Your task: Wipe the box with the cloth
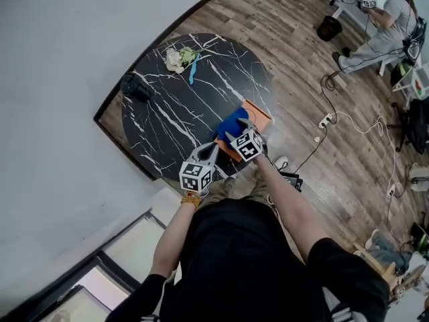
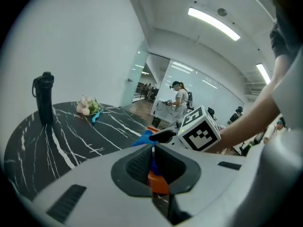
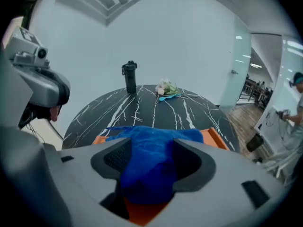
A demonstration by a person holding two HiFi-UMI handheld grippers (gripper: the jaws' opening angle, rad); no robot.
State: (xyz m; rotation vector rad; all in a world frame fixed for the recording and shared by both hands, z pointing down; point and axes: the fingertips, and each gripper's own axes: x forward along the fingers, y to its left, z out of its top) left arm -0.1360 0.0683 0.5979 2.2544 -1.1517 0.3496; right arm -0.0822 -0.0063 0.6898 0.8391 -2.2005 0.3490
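Note:
An orange box [image 1: 261, 115] lies at the near right edge of the round black marble table [image 1: 174, 113]. A blue cloth [image 1: 230, 123] is heaped on it. My right gripper [image 1: 243, 123] reaches down onto the cloth. In the right gripper view the cloth [image 3: 137, 134] bulges up between the wide-open jaws of that gripper [image 3: 152, 144], and the box [image 3: 218, 137] shows on both sides. My left gripper [image 1: 213, 149] hovers just left of the box with its jaws shut and empty. The left gripper [image 2: 152, 151] looks toward the cloth [image 2: 142, 139] and the right gripper's marker cube [image 2: 200, 131].
A black bottle [image 1: 136, 86] stands at the table's far left, and white flowers [image 1: 178, 58] with a light blue item [image 1: 193, 70] lie at the back. A white wall runs behind the table. Cables and a socket strip [image 1: 326, 119] lie on the wooden floor. A person [image 1: 379, 29] sits far right.

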